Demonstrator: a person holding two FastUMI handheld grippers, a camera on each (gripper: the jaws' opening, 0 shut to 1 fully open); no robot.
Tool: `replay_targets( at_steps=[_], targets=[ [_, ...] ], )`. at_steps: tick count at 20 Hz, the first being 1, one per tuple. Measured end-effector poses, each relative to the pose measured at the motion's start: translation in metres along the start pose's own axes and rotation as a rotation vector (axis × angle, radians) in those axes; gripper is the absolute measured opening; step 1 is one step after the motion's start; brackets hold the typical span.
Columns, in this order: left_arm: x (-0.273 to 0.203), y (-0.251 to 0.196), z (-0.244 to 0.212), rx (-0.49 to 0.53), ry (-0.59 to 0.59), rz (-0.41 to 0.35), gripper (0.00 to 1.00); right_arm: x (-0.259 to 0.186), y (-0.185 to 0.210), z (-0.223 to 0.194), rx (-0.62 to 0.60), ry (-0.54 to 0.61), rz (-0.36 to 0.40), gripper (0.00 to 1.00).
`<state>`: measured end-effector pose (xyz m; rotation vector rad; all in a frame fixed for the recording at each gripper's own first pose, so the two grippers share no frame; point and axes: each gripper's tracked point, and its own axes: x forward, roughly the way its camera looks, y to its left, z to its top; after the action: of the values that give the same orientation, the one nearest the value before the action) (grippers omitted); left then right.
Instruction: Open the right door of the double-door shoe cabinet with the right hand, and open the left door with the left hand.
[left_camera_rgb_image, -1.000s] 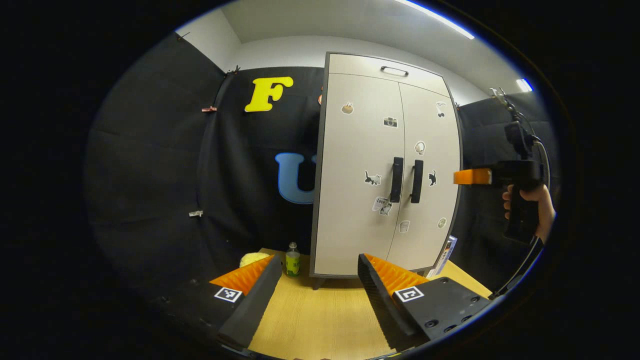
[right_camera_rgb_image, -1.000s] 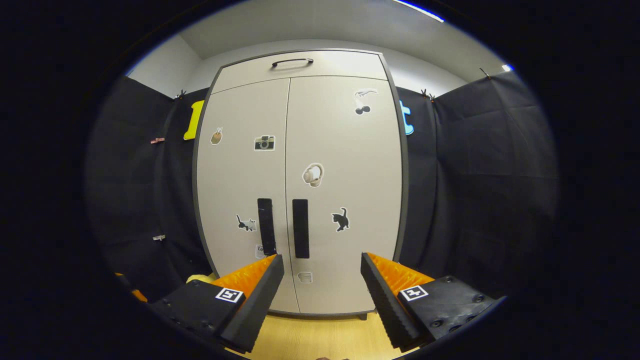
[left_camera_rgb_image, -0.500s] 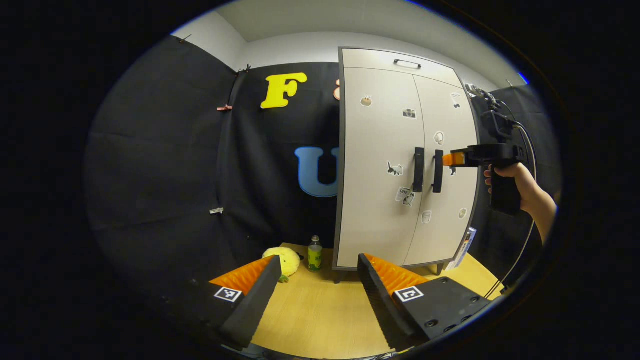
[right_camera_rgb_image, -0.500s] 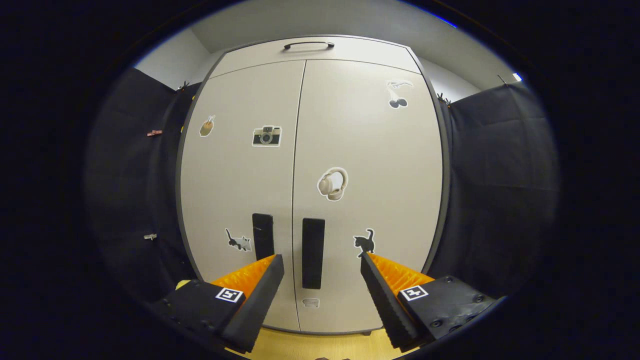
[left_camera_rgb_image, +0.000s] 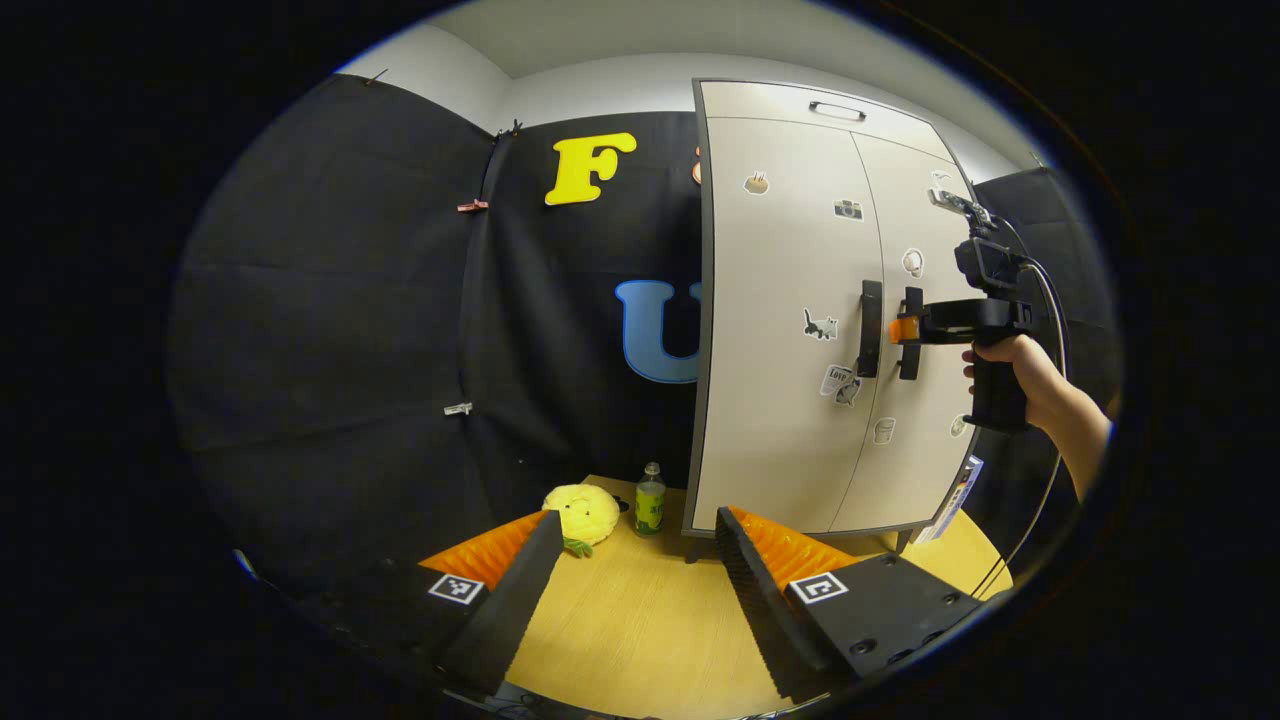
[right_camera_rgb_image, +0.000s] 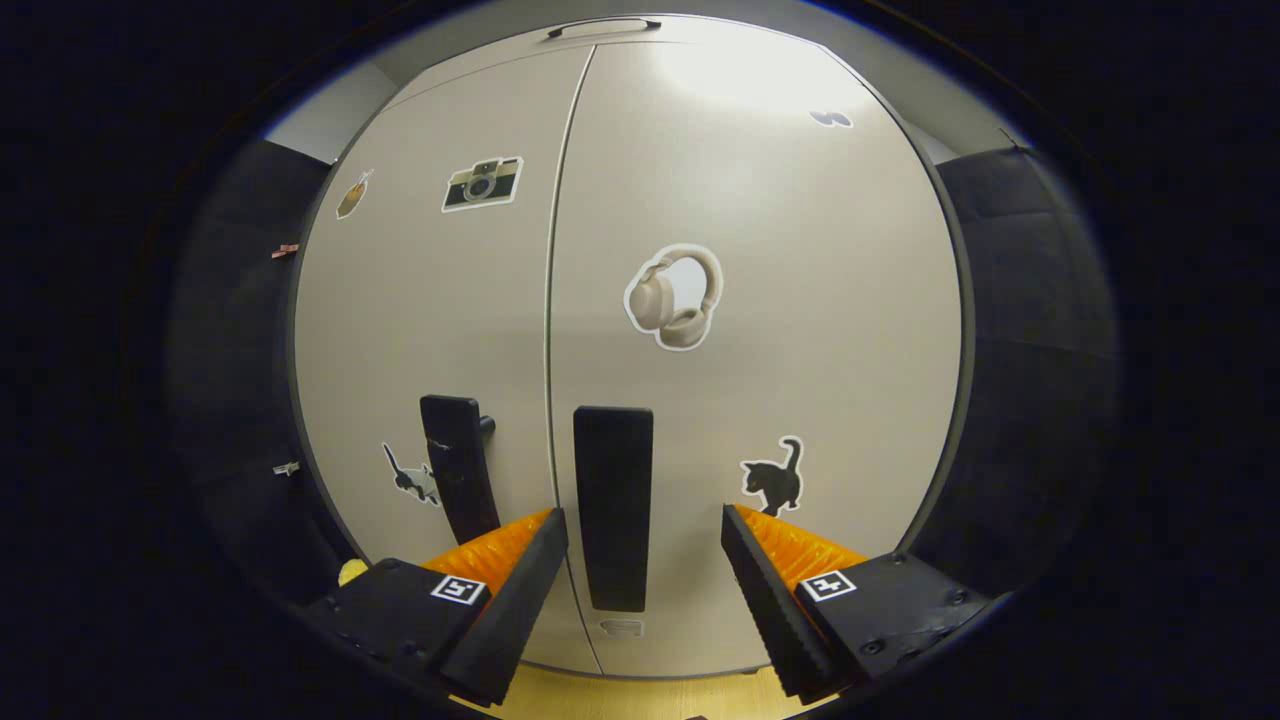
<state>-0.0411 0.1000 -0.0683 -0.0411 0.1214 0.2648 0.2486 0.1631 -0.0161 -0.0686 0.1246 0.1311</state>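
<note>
Right door handle between spread fingers (contact unclear).

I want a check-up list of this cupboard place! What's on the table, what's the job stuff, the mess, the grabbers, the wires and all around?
Surface: wooden table, cabinet standing on it.
Job's things: shoe cabinet, both doors shut; right door handle and left door handle untouched.
Clutter: yellow plush toy and green bottle left of the cabinet; a packet at its right.
Grippers: right gripper open, handle between its fingers, not gripped; left gripper open, far back.
Cables: cable hanging from the right gripper.
Surroundings: black cloth wall, white ceiling.
</note>
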Motion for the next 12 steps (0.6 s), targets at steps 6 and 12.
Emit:
replay_targets(
  at_steps=[6,12],
  targets=[
    [0.005,-0.007,0.003,0.016,-0.007,0.0,0.95,0.008,0.002,-0.004,-0.021,-0.006,-0.014,0.69],
    [0.002,-0.009,0.004,0.01,-0.019,-0.018,0.95,0.005,0.009,-0.005,0.001,0.005,-0.002,0.34]
  ],
)
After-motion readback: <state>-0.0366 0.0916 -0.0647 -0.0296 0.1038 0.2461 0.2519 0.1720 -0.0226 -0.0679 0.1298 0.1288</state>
